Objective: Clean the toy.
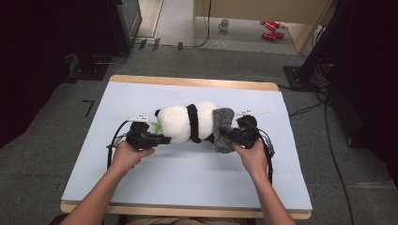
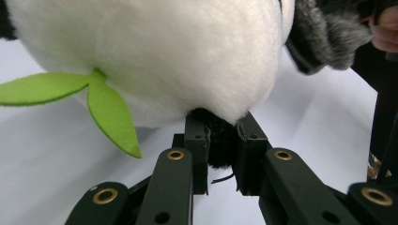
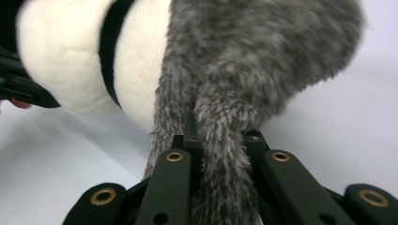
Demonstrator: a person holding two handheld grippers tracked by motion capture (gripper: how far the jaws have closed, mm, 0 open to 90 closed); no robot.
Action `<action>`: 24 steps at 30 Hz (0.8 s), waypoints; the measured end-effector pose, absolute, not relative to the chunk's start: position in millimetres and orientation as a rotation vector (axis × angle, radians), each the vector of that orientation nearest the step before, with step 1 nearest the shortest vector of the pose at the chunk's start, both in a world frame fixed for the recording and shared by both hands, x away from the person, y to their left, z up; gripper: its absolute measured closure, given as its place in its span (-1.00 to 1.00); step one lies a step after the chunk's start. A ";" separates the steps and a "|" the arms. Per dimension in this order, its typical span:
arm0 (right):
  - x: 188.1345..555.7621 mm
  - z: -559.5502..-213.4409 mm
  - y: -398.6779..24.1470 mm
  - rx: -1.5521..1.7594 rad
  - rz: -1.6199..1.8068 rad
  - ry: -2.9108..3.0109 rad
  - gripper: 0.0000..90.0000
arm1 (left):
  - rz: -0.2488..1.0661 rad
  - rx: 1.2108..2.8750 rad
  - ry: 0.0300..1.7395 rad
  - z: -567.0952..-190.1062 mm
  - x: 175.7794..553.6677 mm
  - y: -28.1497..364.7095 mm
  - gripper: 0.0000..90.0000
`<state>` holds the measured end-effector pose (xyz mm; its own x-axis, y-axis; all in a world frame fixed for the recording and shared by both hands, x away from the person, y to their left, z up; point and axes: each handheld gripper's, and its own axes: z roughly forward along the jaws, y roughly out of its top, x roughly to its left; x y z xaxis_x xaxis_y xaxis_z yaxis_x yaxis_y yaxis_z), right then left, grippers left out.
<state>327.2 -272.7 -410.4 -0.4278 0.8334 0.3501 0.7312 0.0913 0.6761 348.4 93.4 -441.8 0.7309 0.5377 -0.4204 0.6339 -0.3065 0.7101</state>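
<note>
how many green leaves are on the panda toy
2. Both green felt leaves sprout from one spot on the panda plush, by the left gripper. More may be hidden.

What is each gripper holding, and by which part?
Left gripper: a black tuft under the panda plush. Right gripper: a fold of the grey fuzzy cloth.

Even overhead light; dark room edges; close-ups soft.

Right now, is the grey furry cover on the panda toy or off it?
On. The grey furry cover wraps one end of the panda toy, and the right gripper pinches a fold of its fur.
</note>
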 end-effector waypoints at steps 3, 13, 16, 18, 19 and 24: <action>322.0 -397.2 -271.0 1.549 1.319 2.192 0.76 | -0.112 2.003 0.886 -440.8 343.5 101.4 0.75; 330.5 -406.0 -242.7 1.444 1.264 2.235 0.76 | -0.019 2.020 0.872 -455.6 347.6 106.7 0.63; 336.6 -409.8 -240.2 1.458 1.261 2.212 0.76 | 0.048 2.060 0.839 -457.2 345.9 105.5 0.42; 338.9 -409.5 -238.5 1.453 1.247 2.201 0.76 | 0.083 2.073 0.798 -457.5 344.5 104.7 0.25; 340.1 -409.0 -237.8 1.448 1.235 2.195 0.76 | 0.092 2.074 0.787 -457.5 343.9 104.4 0.16; 345.5 -407.4 -235.3 1.447 1.216 2.185 0.76 | 0.109 2.063 0.792 -452.0 343.0 111.3 -0.03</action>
